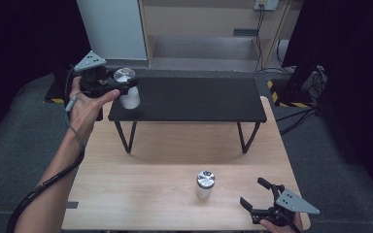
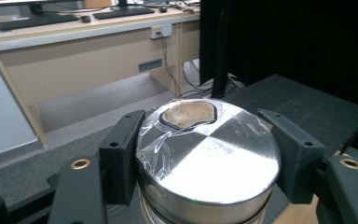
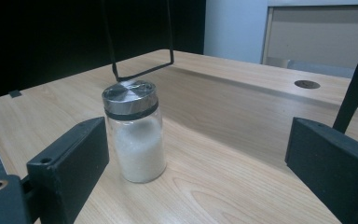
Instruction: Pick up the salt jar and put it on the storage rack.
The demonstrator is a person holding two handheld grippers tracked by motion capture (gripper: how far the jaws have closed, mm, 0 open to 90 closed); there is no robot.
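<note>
A glass jar of white powder with a shiny metal lid is held in the air at the left end of the black shelf. My left gripper is shut on it, one jaw on each side of the lid. A second jar of the same kind stands upright on the wooden table, near the front. My right gripper is open at the table's front right corner. In the right gripper view that jar stands ahead of the left jaw, apart from both jaws.
The black shelf stands on thin metal legs across the back half of the table. Beyond the table are a wooden desk, a grey panel and cables on the floor. A dark curtain hangs at both sides.
</note>
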